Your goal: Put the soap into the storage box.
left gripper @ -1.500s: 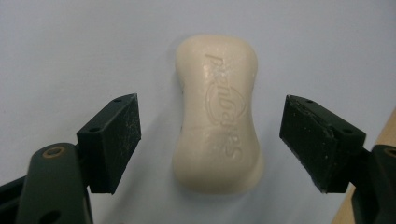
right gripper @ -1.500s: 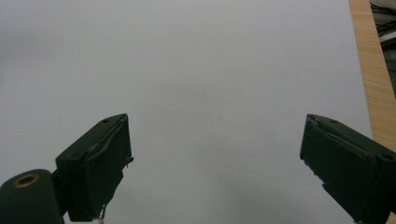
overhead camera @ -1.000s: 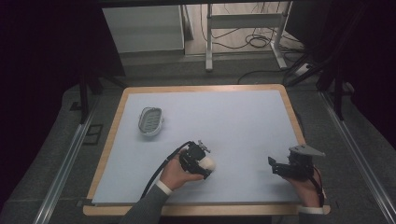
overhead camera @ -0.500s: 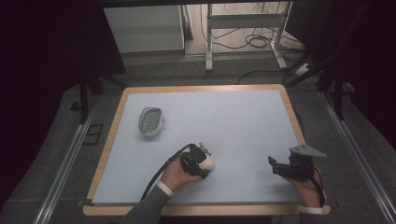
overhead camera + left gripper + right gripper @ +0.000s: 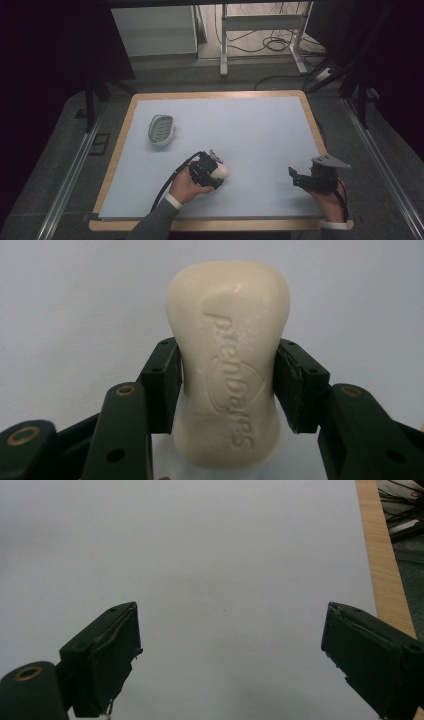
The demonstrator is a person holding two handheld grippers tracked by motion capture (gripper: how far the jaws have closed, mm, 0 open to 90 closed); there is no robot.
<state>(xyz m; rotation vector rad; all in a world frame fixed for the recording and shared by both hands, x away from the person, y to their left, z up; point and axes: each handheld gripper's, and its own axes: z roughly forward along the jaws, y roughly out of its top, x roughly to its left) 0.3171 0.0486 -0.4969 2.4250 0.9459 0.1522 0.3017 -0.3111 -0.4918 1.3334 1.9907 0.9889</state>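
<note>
Holding the bar of soap (image 5: pixel 227 360) between my left tongs (image 5: pixel 227 385), I have the pick-up part done: in the left gripper view both pads (image 5: pixel 162 385) press on its narrow waist, having just closed in from wide, and the bar points up the middle of the frame with its stamped lettering facing the camera. In the high view the soap (image 5: pixel 221 171) sits just below the centre of the frame, low over the pale bench (image 5: pixel 250 130), and I judge it is gripped but not yet carried anywhere. What seems left is taking it to the soap dish (image 5: pixel 161 130) in the left-middle of that frame, well apart from the bar, and setting it inside. My right tongs (image 5: pixel 230 655) stand wide with nothing between them, idle at the lower right of the high view (image 5: pixel 300 178) near the wooden edge (image 5: pixel 312 125). Whether the bar rests on the bench or has lifted clear I cannot tell, since my hand (image 5: pixel 186 186) and the tongs cover its near end. The lettering is hard to read, and the dish's inside is too small to make out.
</note>
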